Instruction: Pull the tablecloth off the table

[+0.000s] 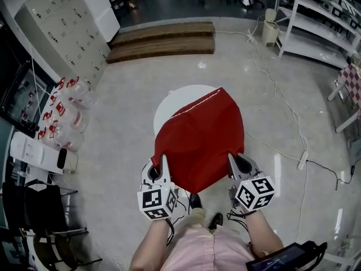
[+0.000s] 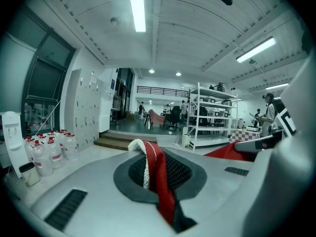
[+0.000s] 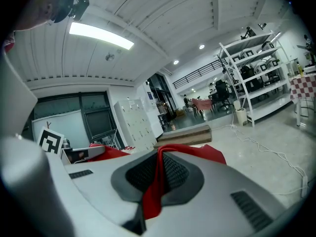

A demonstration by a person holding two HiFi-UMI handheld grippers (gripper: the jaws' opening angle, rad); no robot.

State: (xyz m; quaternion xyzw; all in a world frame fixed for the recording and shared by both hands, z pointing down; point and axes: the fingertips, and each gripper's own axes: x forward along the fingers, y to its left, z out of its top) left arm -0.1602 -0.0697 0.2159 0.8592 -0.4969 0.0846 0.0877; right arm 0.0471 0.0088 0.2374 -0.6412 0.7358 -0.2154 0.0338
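red tablecloth (image 1: 200,137) half off the bench (image 1: 168,103)

the left hand-held gripper (image 1: 164,160) and the right hand-held gripper (image 1: 232,160) each clamp a corner of the tablecloth on the bench's near side; its far left rim lies bare.

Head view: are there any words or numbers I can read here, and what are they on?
Nothing here can be read as words or numbers.
Water bottles: red labels, too blurred to read.
Lockers: marks on the doors, too small to read.
Marker cubes: only black and white squares, no letters.
Red tablecloth: no print.
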